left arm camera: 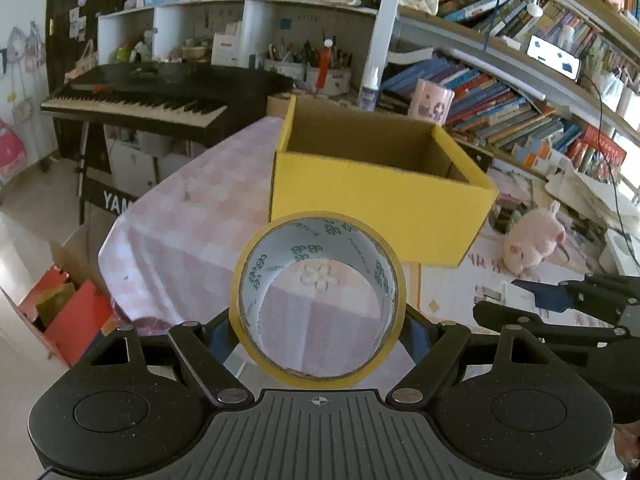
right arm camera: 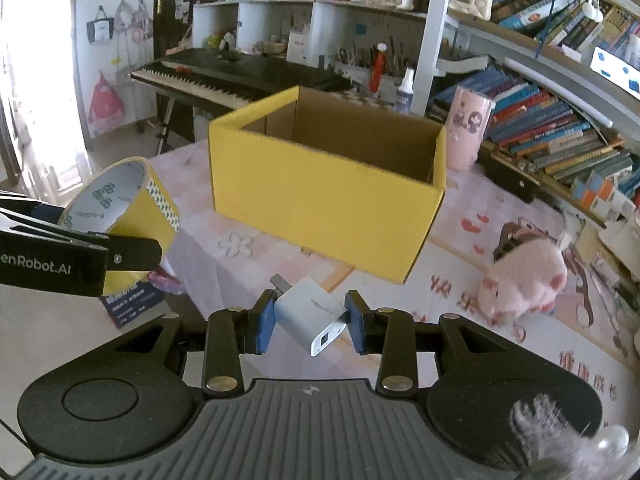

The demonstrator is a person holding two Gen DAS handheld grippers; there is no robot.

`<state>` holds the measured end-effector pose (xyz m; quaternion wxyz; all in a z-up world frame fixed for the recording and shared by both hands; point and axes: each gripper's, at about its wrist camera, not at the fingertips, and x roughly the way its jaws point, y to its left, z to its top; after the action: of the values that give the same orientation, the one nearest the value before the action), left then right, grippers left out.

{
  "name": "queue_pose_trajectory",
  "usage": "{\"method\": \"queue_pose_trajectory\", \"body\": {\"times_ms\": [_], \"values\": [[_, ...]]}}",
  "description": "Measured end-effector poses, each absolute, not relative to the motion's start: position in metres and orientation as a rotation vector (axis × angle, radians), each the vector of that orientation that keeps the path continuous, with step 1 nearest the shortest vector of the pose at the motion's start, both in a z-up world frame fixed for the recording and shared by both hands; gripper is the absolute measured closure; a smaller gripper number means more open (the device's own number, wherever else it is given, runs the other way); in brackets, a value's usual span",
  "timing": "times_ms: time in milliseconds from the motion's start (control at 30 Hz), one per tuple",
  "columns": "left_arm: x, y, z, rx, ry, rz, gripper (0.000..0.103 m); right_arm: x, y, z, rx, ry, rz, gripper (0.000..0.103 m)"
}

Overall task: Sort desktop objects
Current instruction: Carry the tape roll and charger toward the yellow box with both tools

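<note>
L gripper (left arm camera: 318, 312) pinches the tape (left arm camera: 318, 304) across its rim w/ the hole facing fwd, R gripper (right arm camera: 310, 320) clamps the charger (right arm camera: 310, 316) by its sides, both held up off the table just short of the open box (right arm camera: 326, 196), prob. for dropping in.

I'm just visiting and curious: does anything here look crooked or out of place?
Only the white charger: it sits askew between the right gripper's fingers, prongs tilted up toward the yellow box. The tape roll in the left gripper looks squarely held. Nothing looks spilled or damaged.
</note>
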<state>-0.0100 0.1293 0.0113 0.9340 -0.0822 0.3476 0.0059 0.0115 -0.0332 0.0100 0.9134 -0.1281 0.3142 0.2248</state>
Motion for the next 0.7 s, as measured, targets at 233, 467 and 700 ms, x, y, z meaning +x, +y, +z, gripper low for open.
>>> {"method": "queue_pose_trajectory", "body": {"times_ms": [233, 467, 700], "values": [[0.021, 0.128, 0.031, -0.149, 0.648, 0.025, 0.021, 0.045, -0.032, 0.030, -0.261, 0.578, 0.486, 0.068], [0.066, 0.119, 0.051, -0.118, 0.590, 0.022, 0.021, 0.089, -0.030, 0.051, -0.268, 0.498, 0.520, 0.068], [0.108, 0.105, 0.054, -0.074, 0.585, 0.030, 0.021, 0.145, -0.034, 0.056, -0.284, 0.482, 0.553, 0.068]]}}
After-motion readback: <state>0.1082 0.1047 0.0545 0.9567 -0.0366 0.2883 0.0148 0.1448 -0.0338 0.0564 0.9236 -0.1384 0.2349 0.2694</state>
